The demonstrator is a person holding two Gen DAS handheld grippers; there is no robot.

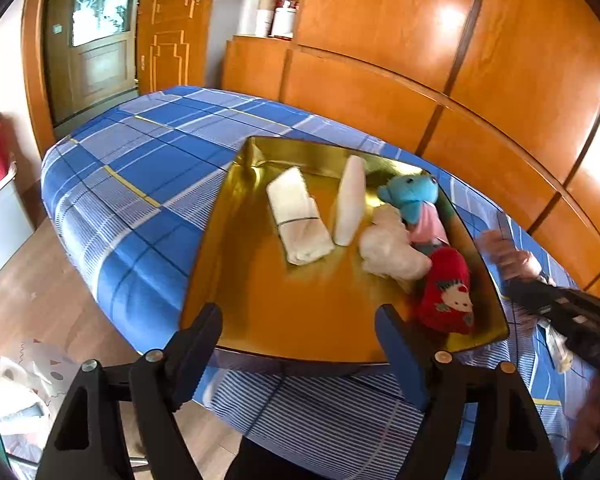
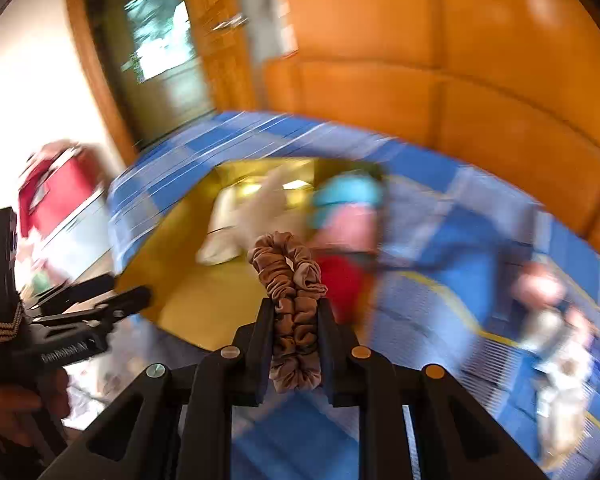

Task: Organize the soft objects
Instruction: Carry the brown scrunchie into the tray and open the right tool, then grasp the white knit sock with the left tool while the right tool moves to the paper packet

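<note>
Left wrist view: five soft things are already parked in the gold tray [image 1: 260, 300] — a folded white cloth [image 1: 298, 216], a white pad [image 1: 350, 200], a cream plush [image 1: 392, 250], a blue plush [image 1: 412, 196], a red plush [image 1: 446, 292]. The left gripper [image 1: 300, 344] is spread wide, nothing held.

Right wrist view, blurry: one tan scrunchie [image 2: 294, 312] is pinched in the right gripper [image 2: 294, 320] near the tray's edge. A few items, uncountable, are left on the blue bedsheet [image 2: 440, 300].

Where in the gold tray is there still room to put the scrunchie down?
The tray is bare along its near edge and left side, in front of the folded cloth. The right side is crowded: blue toy, white plush and red plush are bunched together. The right tool holds the scrunchie.
</note>
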